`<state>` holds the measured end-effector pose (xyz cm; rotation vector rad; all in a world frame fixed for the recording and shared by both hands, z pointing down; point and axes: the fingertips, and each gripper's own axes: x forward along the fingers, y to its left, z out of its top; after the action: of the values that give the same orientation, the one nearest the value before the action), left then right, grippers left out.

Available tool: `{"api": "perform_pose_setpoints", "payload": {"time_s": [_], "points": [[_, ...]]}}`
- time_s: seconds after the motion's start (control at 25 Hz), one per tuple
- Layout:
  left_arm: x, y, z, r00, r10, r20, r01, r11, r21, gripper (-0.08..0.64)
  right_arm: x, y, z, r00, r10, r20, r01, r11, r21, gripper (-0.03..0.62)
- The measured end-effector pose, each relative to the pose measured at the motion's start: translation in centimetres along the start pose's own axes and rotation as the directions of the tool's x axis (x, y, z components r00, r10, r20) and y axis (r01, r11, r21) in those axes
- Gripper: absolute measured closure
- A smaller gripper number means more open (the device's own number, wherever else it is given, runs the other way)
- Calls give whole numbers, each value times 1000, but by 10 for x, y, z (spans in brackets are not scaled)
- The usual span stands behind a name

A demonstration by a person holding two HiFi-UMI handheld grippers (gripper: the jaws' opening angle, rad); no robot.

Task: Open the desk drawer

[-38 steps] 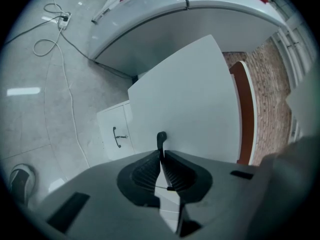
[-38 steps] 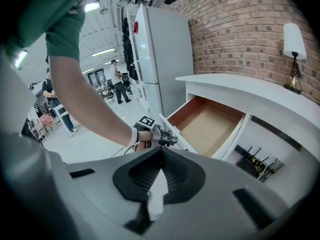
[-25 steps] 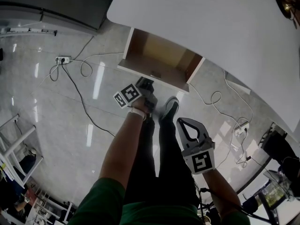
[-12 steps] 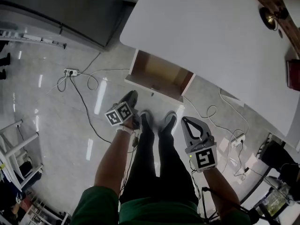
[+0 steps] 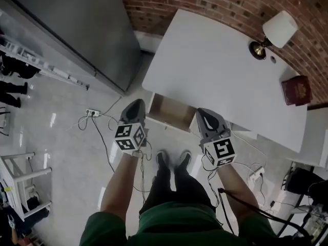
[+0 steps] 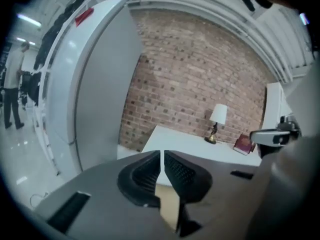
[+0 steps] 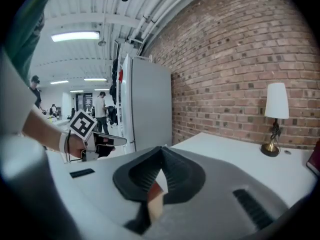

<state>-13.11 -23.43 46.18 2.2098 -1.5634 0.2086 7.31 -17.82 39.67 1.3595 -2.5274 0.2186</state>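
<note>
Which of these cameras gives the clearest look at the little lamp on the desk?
The right gripper view: the lamp stands side-on and fairly near, with its shade, stem and base all plain to see. The head view looks down on it, so it is mostly shade. The left gripper view shows it small and far off.

**Drawer open under the white desk**

The desk drawer (image 5: 169, 110) juts out from beneath the near left edge of the white desk (image 5: 220, 70) and hangs over the pale floor. It is a shallow rectangular box, brown wood inside, with a white front and thin white side walls. Its rear part is hidden under the desktop.
</note>
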Motion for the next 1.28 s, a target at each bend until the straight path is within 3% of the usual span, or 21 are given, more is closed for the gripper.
{"api": "perform_pose_setpoints", "payload": {"time_s": [0.12,0.24,0.52,0.72,0.92,1.28], "points": [[-27,-53,73,991,-76,113,65,993,99,535,-23,-11,58,994,5,108,-5,1000,5,592],[-54,-99,133,964,-151,218,109,975,193,535,-41,-24,115,981,3,193,8,998,-58,591],[-114,-166,212,905,-217,366,85,935,344,535,-87,-25,196,951,-2,309,70,976,-208,592],[-139,-182,247,883,-226,412,68,929,364,535,-105,-17,214,939,-56,340,114,982,-152,592],[-154,-186,260,872,-232,431,62,926,372,535,-118,3,228,928,-53,369,121,979,-164,592],[-160,-156,251,892,-176,417,31,943,331,535,-124,-7,223,926,-118,358,149,987,-58,592]]}}
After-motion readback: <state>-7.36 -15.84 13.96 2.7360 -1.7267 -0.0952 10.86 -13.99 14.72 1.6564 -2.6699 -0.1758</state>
